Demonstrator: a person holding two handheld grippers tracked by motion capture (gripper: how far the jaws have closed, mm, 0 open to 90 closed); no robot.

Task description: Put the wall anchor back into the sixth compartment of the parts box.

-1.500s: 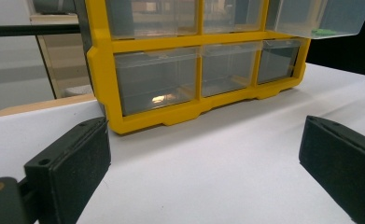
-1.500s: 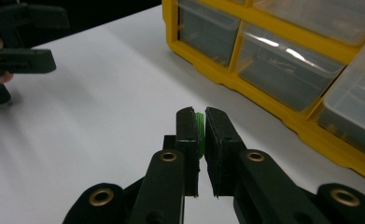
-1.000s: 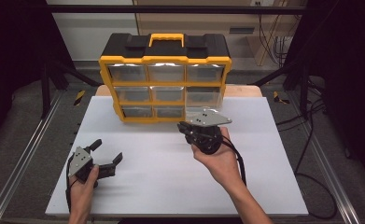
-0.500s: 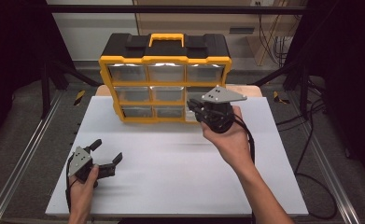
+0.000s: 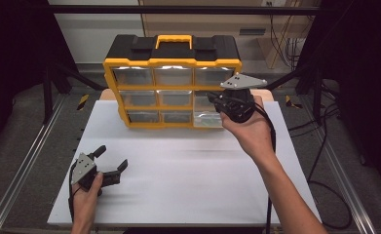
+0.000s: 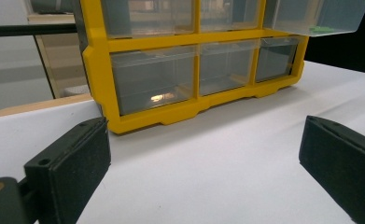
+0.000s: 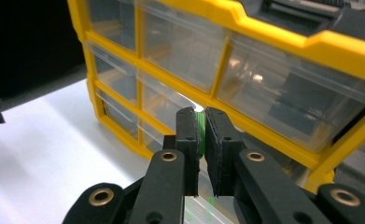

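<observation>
A: Where's the right hand-held gripper?

B: Raised at the right end of the yellow and black drawer organizer, over a clear drawer pulled out of the bottom row. In the right gripper view its jaws are nearly together, pinching a small green piece between the pads. I can't tell what the piece is.

A: And the left hand-held gripper?

B: Low on the white bench, near the front left corner, well apart from the organizer. Its jaws stand wide apart with nothing between them.

A: Does its camera add anything?

B: Yes. The left gripper view looks up at the 3 bottom drawers and the pulled-out drawer at top right, with something green lying inside. The high view shows 3 rows of 3 drawers and the yellow carry handle on top.
</observation>
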